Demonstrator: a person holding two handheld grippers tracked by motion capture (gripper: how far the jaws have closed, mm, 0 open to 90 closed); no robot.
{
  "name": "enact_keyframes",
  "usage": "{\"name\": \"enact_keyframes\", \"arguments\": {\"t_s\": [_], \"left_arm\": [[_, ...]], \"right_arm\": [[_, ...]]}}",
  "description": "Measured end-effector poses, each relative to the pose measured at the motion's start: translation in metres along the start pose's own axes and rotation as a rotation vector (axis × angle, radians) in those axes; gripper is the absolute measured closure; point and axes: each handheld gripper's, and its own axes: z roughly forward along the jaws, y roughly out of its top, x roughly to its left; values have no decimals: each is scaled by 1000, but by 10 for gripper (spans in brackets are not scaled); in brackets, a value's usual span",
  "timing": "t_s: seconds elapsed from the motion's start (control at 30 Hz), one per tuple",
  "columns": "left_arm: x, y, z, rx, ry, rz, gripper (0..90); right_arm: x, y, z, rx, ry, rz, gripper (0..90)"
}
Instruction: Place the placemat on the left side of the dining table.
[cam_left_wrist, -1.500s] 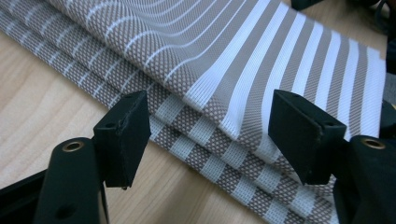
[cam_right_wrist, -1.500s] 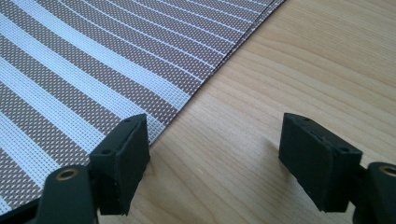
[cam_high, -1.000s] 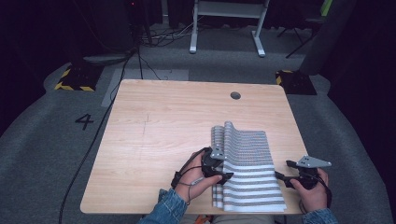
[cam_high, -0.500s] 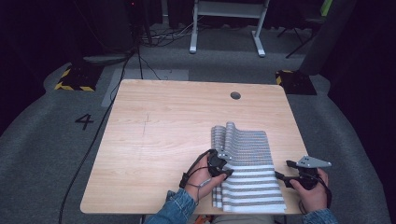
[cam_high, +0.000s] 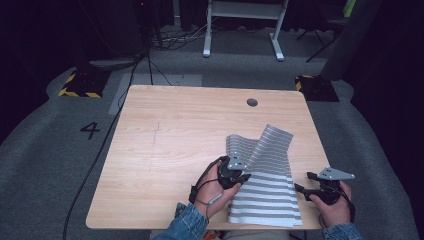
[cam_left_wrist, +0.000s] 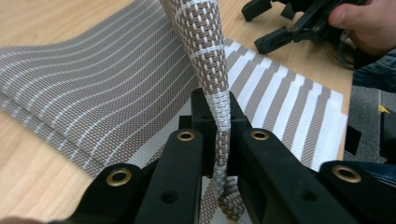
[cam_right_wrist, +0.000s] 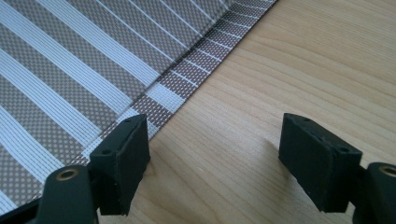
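A striped woven mat (cam_high: 267, 192) lies on the near right part of the wooden bench (cam_high: 170, 150), its grey and white bands running across it. The left tool (cam_high: 235, 176) is clamped on one edge of the mat: in the left gripper view the woven cloth (cam_left_wrist: 205, 51) rises in a narrow fold straight up from between the two black jaws, which press it from both sides. Beyond that tool the lifted part of the mat twists up and over toward the far side, showing its finer-striped face, while the rest lies flat beside and under the tool. The left hand (cam_high: 212, 190) grips the tool from the near side.

The right tool (cam_high: 305, 182) sits just off the mat's right edge, held low over the bare bench by the right hand (cam_high: 335, 207). Its jaws stand wide apart with nothing between them; in the right gripper view one jaw is at the mat's hemmed border (cam_right_wrist: 173, 93), the other over plain wood.
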Motion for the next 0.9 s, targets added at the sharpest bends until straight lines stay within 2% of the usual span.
{"name": "enact_keyframes", "arguments": {"t_s": [0.27,0.3,0.47,0.7,0.73,0.87,0.9], "left_arm": [[-3,13,-39,-51,14,25,887],[-1,15,-44,-53,22,35,888],[9,17,-68,-73,44,28,888],[28,3,-102,-81,103,-1,888],[31,0,-107,-82,100,-11,888],[44,-13,-122,-44,147,-4,887],[46,-16,-124,-46,153,-23,887]], "right_arm": [[0,0,0,0,-1,1,246],[0,0,0,0,-2,2,246],[0,0,0,0,-2,2,246],[0,0,0,0,-2,2,246],[0,0,0,1,-1,4,246],[0,0,0,-3,-2,-1,246],[0,0,0,-1,-1,3,246]]}}
